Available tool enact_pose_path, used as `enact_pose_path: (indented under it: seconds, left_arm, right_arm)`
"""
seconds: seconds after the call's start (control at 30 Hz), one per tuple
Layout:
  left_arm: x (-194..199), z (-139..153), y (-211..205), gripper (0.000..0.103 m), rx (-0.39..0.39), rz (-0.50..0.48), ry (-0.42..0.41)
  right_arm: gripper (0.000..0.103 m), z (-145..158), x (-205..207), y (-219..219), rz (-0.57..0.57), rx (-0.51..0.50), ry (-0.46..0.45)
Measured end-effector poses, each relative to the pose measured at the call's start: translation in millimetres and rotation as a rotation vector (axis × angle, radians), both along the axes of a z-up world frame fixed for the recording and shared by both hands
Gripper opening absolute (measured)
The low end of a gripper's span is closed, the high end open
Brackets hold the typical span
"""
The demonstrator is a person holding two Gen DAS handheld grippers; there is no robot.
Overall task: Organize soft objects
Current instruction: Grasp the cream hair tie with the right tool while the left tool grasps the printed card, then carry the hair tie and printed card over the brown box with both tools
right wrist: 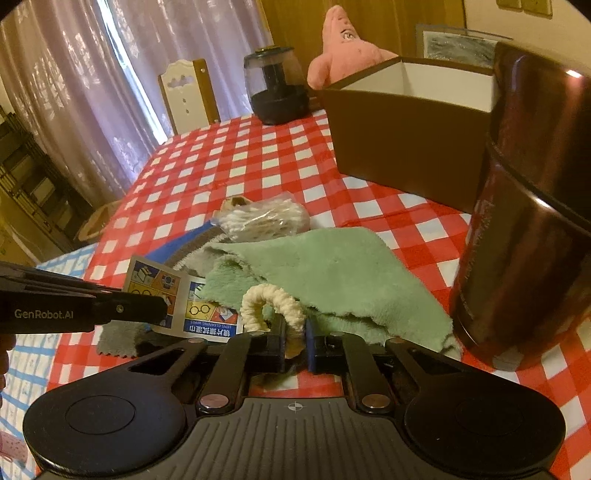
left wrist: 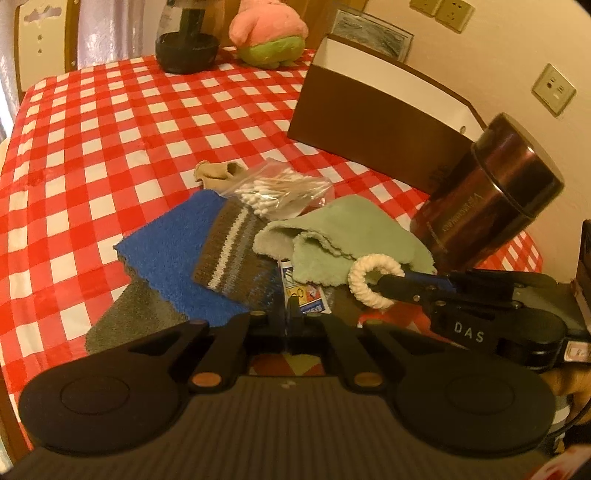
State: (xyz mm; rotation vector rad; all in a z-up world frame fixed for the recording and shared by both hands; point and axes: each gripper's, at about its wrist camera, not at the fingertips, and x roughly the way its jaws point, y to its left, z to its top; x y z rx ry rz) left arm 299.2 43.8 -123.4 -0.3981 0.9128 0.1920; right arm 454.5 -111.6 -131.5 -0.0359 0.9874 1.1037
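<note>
Your right gripper [right wrist: 295, 338] pinches one cream ring [right wrist: 271, 308]; your left gripper [left wrist: 290, 314], closed, grips a half-hidden wipes packet [left wrist: 304, 295].

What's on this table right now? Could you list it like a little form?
surface: table with red checked cloth
soft things: green cloth, blue towel, striped knit piece, cream fabric ring, pink plush toy
other things: bag of cotton swabs, open brown box, dark flask
right tool: shut on the ring
left tool: shut
</note>
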Motion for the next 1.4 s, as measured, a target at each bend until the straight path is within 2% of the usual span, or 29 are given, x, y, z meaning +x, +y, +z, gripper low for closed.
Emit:
enact_pose_path:
  seconds: [0.37,0.87,1.17,1.4]
  left_arm:
    - [-12.6,24.4,-16.8,0.0,0.012,-0.11,-0.049]
    - [21.0,48.2,-58.9,0.0,0.011,-0.27,-0.121]
    - [51.5,59.6,-63.3,0.0,0.025,-0.259,-0.155]
    - [76.1,68.5,-60.0,0.0,0.045,-0.226,-0.186]
  right_arm:
    - [0.011,12.9,-4.3,-49.3,-0.125,-0.01,0.051]
    - [0.011,21.6,14.2,-140.0,-0.38,-0.048,0.064]
    - [0.011,28.7,48.2,-180.6,-0.478,-0.062,0.026]
    - [0.011,34.2,78.3,-194.0,-0.497,-0.058,0.0]
